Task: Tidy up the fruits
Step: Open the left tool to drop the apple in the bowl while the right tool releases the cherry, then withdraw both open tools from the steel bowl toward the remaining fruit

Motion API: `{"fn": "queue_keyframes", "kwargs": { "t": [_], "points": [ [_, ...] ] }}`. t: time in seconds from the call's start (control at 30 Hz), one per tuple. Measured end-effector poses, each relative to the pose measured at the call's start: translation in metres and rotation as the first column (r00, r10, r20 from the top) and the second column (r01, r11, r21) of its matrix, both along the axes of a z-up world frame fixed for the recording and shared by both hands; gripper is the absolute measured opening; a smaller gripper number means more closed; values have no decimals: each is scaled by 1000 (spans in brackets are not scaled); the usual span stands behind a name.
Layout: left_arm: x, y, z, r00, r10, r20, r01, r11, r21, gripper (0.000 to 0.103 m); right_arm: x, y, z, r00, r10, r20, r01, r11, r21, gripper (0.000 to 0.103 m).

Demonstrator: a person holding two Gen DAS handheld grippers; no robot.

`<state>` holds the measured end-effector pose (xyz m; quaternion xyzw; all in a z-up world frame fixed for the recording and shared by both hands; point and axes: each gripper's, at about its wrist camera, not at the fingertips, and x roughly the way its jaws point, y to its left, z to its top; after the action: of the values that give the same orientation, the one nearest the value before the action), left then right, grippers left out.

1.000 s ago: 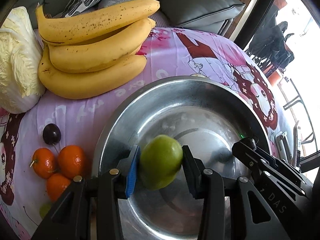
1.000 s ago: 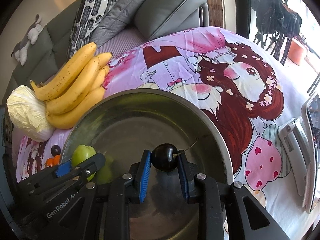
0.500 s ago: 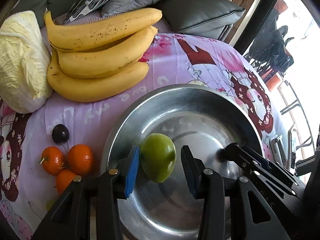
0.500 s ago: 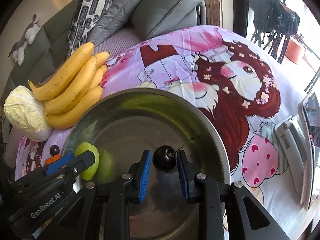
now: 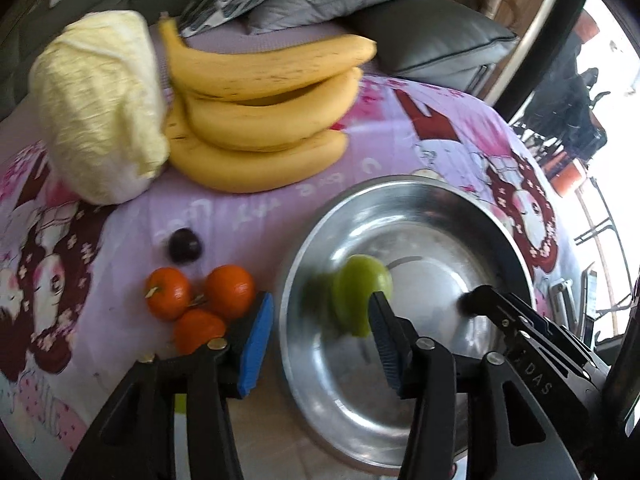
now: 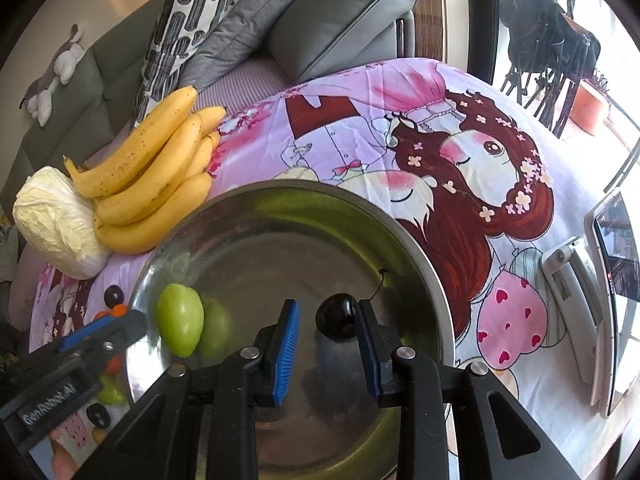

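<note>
light: bright daylight, right side | glare: blown-out window | blur: left view | edges: fisheye-bent, dark

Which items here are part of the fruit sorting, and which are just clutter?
In play: steel bowl, green fruit, dark cherry, tangerines, loose cherry, bananas.

Clutter: cabbage, cushions, plush toy, phone on stand.

black fingers (image 6: 370, 344), blue pads (image 6: 286, 350), silver screws
</note>
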<state>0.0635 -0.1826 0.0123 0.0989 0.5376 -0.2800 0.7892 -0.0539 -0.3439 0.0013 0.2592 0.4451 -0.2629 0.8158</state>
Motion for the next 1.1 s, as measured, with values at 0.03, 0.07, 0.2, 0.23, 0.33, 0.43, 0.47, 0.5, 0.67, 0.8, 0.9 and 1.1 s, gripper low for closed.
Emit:
{"fn": "queue_keyframes", "kwargs": {
  "t": [0.03, 0.07, 0.2, 0.23, 0.33, 0.43, 0.47, 0.5, 0.67, 0.8, 0.9, 1.1],
  "points": [
    [0, 4, 1, 1000, 10, 4, -10, 1000, 7, 54, 0, 1, 0, 1000, 3, -5, -3, 1000, 1, 34],
    [0, 7, 2, 1000, 20, 7, -20, 1000, 11, 54, 0, 2, 0, 1000, 8, -8, -8, 1000, 2, 35],
    [-1, 21, -1, 998, 61, 2, -61, 998, 26, 57, 0, 11, 4, 1000, 26, -11, -26, 1000, -15, 58],
    [0, 25, -2, 997, 72, 2, -72, 997, 33, 60, -1, 12, 5, 1000, 28, -11, -28, 999, -18, 58],
    [2, 33, -5, 995, 99, 12, -99, 994, 54, 66, 0, 17, 7, 999, 39, -15, -40, 999, -30, 59],
    [7, 40, -9, 990, 138, 4, -138, 989, 46, 77, 2, 19, 6, 998, 46, -30, -47, 998, -37, 70],
    [8, 43, -10, 988, 154, 2, -154, 987, 45, 79, 2, 19, 5, 998, 47, -34, -49, 998, -37, 72],
    [9, 44, -12, 986, 166, 2, -166, 985, 44, 83, 2, 19, 5, 998, 47, -37, -48, 998, -38, 75],
    [12, 49, -19, 980, 198, -9, -197, 979, 55, 84, 3, 18, 2, 998, 40, -58, -43, 998, -50, 83],
    [13, 53, -23, 977, 214, -15, -213, 976, 54, 91, 5, 19, 2, 997, 43, -71, -48, 997, -66, 92],
    [13, 57, -22, 973, 231, -18, -230, 972, 42, 92, 5, 19, 1, 996, 40, -79, -46, 996, -73, 101],
    [14, 68, -17, 967, 254, -7, -253, 967, 30, 96, 3, 18, 3, 998, 33, -59, -37, 997, -72, 103]
  ]
}}
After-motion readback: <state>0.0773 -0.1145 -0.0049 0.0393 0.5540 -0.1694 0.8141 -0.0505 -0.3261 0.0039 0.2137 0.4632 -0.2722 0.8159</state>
